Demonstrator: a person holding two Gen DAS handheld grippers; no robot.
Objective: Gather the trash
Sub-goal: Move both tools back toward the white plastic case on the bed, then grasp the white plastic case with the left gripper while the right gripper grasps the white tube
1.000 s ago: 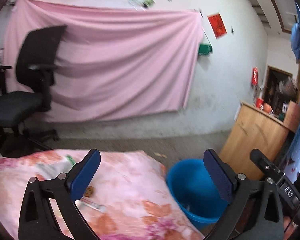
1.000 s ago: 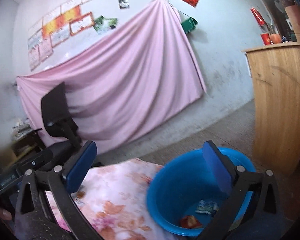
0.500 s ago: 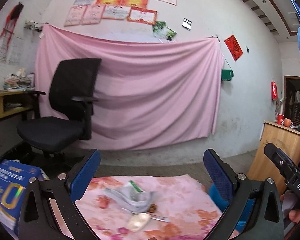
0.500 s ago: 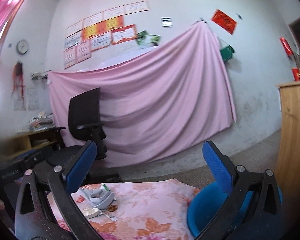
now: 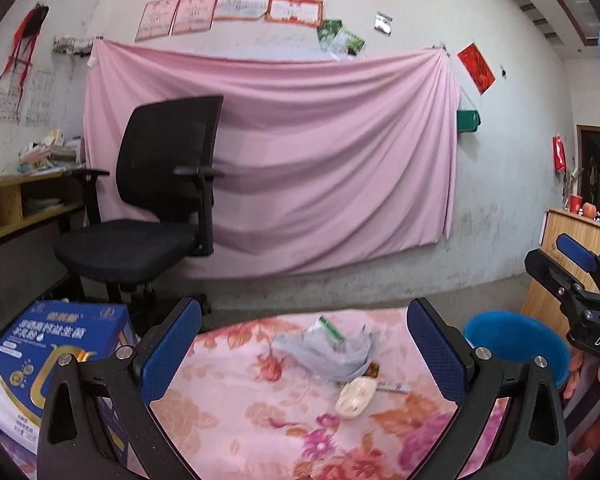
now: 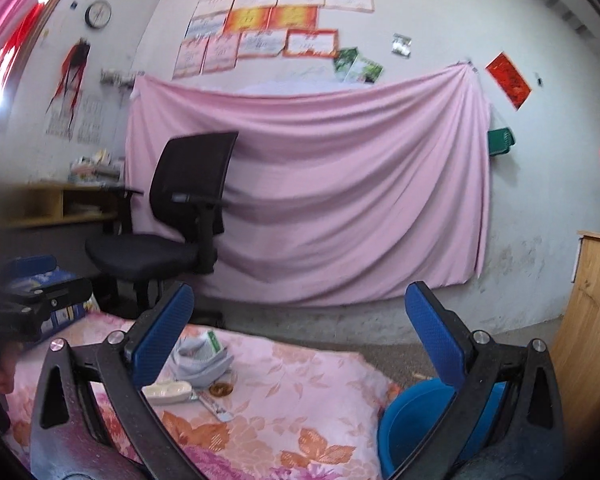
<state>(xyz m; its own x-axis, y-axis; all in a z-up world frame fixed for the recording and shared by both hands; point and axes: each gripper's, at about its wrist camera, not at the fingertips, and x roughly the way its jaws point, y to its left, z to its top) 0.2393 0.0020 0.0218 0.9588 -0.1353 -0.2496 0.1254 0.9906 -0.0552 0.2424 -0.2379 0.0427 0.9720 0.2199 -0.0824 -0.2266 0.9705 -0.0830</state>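
1. Both grippers are spread wide and hold nothing: left gripper (image 5: 304,354) and right gripper (image 6: 300,334) hover above the near part of the floral-clothed table (image 5: 236,412), touching no item.
2. Trash sits in one cluster toward the table's far edge, about mid-width: a crumpled grey wrapper (image 5: 327,350) with a green-striped packet (image 5: 329,326) on top, a white oval case (image 5: 356,395) just on its near side, a thin tube (image 5: 392,388) and a small brown piece (image 5: 373,369) touching or nearly touching them.
3. My read on the step in hand: reach for one item. The white case looks the easiest pick, being rigid and nearest. Come down with the jaws straddling its short axis.
4. The wrapper is soft and will likely collapse; pinch a raised fold, not the flat part.
5. Risk: the cloth may bunch under the fingertips. Close just above it.
6. The drop target, a blue bucket (image 6: 416,428), stands on the floor off the table's right edge; nothing blocks that path.
7. Surroundings: a blue box (image 5: 56,364) at the left edge, a black office chair (image 5: 148,216) and a pink sheet (image 5: 308,160) behind, a wooden cabinet (image 6: 592,320) far right. None obstructs the reach.
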